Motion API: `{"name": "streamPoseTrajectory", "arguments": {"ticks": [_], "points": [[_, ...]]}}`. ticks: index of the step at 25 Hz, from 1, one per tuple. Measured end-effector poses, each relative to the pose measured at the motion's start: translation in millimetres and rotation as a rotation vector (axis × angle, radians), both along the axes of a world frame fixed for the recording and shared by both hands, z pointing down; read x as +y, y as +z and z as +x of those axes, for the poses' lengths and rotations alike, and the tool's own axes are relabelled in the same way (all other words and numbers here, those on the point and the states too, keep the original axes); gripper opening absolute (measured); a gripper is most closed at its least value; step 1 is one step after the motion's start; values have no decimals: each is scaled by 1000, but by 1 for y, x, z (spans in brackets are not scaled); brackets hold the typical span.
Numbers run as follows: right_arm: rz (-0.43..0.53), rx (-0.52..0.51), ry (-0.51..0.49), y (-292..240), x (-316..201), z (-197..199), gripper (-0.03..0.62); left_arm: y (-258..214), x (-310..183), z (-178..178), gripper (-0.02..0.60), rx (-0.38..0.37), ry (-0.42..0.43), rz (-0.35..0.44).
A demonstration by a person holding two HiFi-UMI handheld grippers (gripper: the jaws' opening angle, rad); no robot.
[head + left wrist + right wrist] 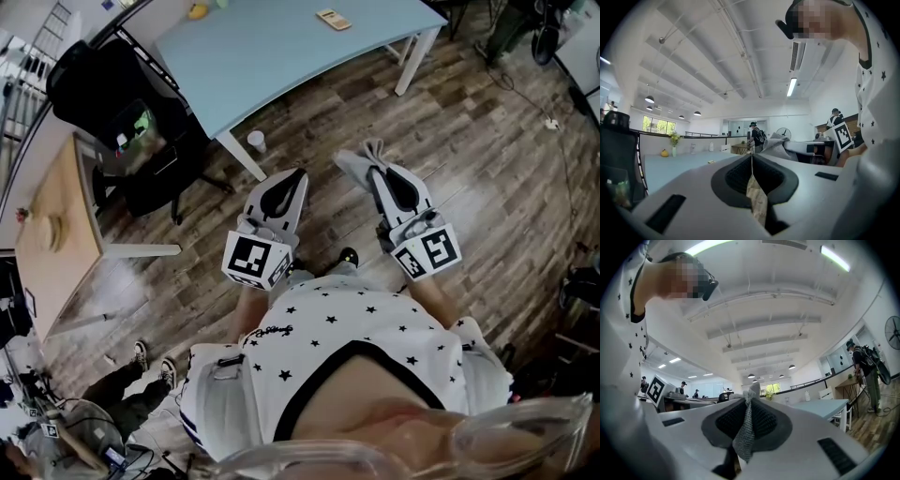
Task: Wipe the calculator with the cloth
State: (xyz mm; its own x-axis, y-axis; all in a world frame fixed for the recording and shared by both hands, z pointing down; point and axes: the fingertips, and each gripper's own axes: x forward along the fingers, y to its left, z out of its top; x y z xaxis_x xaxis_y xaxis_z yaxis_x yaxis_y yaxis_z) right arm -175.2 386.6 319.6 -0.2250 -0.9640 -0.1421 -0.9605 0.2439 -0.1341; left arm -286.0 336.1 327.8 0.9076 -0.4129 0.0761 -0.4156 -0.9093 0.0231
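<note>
Starting at the right gripper (pixel 749 398): pinched fully closed on a grey knitted cloth (pixel 744 432), with a tuft poking past the tips and a tail hanging below. Over to the left gripper (pixel 751 158): closed tip to tip, gripping nothing, with just a sliver of wooden floor (pixel 757 201) visible through the gap lower down. Held side by side at waist height in the head view, well short of the pale blue table (pixel 281 56).

Out on the far part of that tabletop, well apart from both tools: a small flat beige slab, probably the calculator (pixel 334 19), though too small to make out keys. Likely light, rigid and apt to skate on a smooth top, so worth pinning by a bare edge of the casing with the free left jaws rather than pressing on keys or display. Soft and limp, that cloth, by the look of it; fine bunched as gripped.

Counting up: two grippers, one cloth, one calculator, one blue table, one black office chair (pixel 94 80), one white cup (pixel 256 141) down on the floor.
</note>
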Motion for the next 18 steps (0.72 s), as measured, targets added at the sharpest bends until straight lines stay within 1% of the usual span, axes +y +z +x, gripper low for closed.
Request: {"name": "streamPoseTrajectory", "arguments": {"ticks": [11,18], "points": [[21,-13,1,4,24,56,31,2,23,54,32,-8,-7,15],[20,-30,5,8,36,74,31,-1,33,72,32,3,-5,23]]}}
